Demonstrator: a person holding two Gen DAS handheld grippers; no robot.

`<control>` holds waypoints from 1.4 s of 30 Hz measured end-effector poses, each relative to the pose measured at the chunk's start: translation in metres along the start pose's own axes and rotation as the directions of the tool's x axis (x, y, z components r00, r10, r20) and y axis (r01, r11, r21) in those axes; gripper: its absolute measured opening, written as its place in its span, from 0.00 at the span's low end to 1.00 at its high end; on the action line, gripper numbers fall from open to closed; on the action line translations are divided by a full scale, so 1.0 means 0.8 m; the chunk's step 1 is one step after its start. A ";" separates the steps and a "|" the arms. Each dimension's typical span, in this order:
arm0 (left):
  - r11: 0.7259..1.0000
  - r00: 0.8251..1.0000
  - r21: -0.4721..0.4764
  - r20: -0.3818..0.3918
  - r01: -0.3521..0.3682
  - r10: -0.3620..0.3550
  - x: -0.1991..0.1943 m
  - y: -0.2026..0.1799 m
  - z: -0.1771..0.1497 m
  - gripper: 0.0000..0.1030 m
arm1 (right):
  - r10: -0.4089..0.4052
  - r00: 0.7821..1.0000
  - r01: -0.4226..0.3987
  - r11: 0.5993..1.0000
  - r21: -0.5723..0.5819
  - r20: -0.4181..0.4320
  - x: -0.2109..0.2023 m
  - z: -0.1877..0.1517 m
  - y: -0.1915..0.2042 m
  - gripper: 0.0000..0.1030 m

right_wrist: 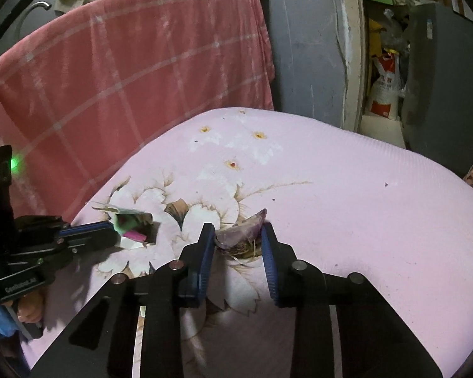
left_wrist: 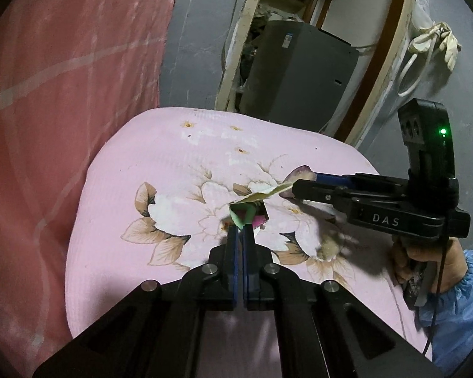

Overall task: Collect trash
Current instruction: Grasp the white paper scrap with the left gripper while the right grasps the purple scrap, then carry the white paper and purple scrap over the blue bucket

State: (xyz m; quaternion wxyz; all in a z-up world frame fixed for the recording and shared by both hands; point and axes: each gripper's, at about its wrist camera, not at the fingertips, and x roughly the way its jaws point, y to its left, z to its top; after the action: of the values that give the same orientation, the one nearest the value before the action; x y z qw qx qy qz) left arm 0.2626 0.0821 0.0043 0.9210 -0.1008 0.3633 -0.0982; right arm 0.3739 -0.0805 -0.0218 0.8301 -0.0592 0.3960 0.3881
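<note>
A torn wrapper (left_wrist: pixel 247 212), green and pink inside with a pale flap, is pinched in my left gripper (left_wrist: pixel 240 230) just above the pink flowered cushion (left_wrist: pixel 173 157). It also shows in the right wrist view (right_wrist: pixel 132 225), held by the left gripper (right_wrist: pixel 110 228). My right gripper (right_wrist: pixel 236 231) is open, its fingers either side of a purple onion peel (right_wrist: pixel 244 228) lying on the cushion (right_wrist: pixel 347 189). In the left wrist view the peel (left_wrist: pixel 299 171) sits at the right gripper's tip (left_wrist: pixel 294 182).
A red checked cloth (right_wrist: pixel 126 78) hangs behind the cushion on the left. A grey wall, a door frame (left_wrist: pixel 246 31), a dark box (left_wrist: pixel 299 69) and a red-and-white sack (right_wrist: pixel 384 91) stand behind. Small crumbs (right_wrist: pixel 386 184) dot the cushion.
</note>
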 end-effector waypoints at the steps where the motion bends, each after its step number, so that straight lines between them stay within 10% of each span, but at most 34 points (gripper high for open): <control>1: 1.000 1.000 0.003 0.002 -0.005 0.005 -0.001 -0.001 -0.001 0.00 | 0.000 1.000 0.000 1.000 -0.002 0.006 -0.001 -0.001 0.000 0.25; 16: 0.998 0.998 0.060 0.064 0.009 -0.013 -0.023 -0.040 -0.010 0.00 | -0.067 0.945 0.073 0.997 -0.006 0.319 -0.098 -0.041 0.011 0.24; 30: 0.993 0.989 0.112 0.145 0.023 -0.040 -0.044 -0.089 -0.025 0.00 | -0.153 0.903 0.140 0.988 0.061 0.401 -0.167 -0.091 0.016 0.24; 42: 0.981 0.929 0.176 0.342 0.086 -0.143 -0.079 -0.167 0.010 0.00 | -0.266 0.772 0.229 0.964 0.137 0.578 -0.266 -0.115 0.022 0.24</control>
State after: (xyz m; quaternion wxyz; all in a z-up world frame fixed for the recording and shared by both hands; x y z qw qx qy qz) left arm 0.2087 -0.0290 0.0855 0.9689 -0.0648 0.1766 -0.1607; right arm 0.2238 -0.2328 0.0689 0.9570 0.0371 0.1175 0.2628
